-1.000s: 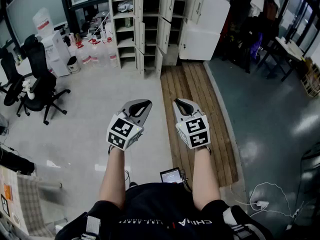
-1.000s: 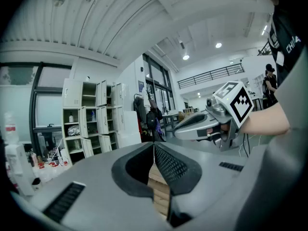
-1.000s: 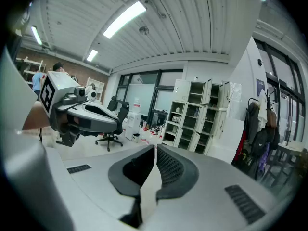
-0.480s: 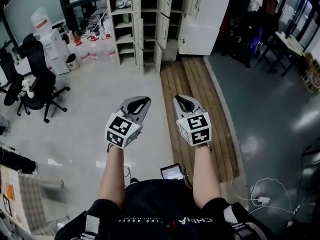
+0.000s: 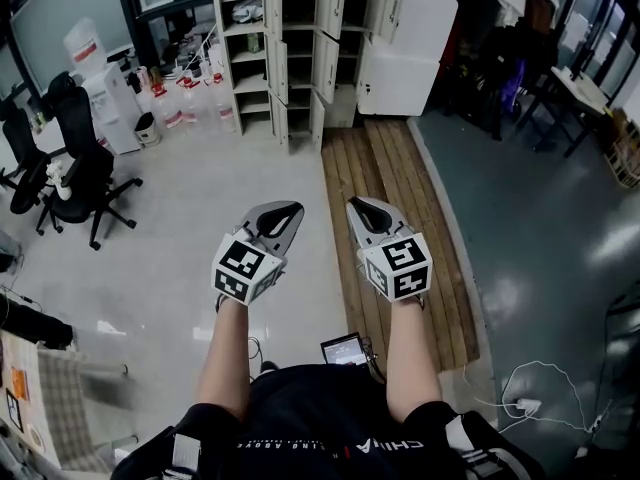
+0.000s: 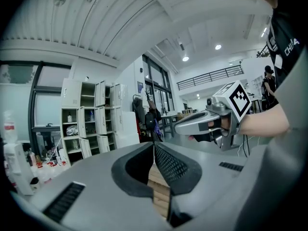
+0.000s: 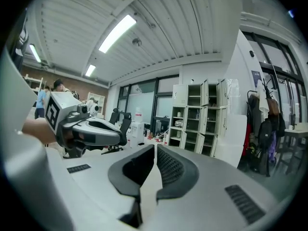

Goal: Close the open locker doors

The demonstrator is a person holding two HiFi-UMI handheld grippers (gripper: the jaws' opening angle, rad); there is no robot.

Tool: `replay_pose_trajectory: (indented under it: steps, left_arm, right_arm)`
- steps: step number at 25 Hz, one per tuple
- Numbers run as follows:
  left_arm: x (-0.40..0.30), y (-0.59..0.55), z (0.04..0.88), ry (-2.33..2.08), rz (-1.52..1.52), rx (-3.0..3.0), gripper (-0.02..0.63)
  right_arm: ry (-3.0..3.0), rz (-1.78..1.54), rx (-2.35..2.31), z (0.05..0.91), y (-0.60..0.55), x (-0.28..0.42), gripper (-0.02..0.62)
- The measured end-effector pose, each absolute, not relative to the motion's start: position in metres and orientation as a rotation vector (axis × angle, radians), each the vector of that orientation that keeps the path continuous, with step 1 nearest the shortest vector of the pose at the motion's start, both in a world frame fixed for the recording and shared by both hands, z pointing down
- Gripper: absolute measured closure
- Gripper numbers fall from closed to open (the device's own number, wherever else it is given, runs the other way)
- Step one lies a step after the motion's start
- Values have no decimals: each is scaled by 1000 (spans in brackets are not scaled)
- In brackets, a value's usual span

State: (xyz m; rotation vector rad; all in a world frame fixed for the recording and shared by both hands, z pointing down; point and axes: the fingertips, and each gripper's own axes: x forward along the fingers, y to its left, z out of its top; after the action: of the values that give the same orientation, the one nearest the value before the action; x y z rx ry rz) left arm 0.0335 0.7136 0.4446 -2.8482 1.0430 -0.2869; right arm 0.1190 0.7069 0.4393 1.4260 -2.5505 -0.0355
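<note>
We held the left claw (image 5: 288, 210) and right claw (image 5: 360, 208) closed, both empty. The lockers (image 5: 262, 48) stood far across the floor (image 5: 200, 198), several doors (image 5: 327, 66) open; none was closed yet.

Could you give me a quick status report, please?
Left gripper and right gripper shut, empty. Locker doors open, well ahead. Wooden planks on floor between.
</note>
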Motion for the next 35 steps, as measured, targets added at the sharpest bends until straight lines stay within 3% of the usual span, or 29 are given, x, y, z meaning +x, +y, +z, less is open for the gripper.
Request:
replay_pose_trajectory:
  steps: [21,35]
  left_arm:
    - [140,704,447,1067,-224,-2881,581]
    - [116,604,485,1061,-237,-2988,581]
  right_arm:
    - [-2599,45,1371,456,684,216,554]
    - [-2531,65,1416,494,587,198,554]
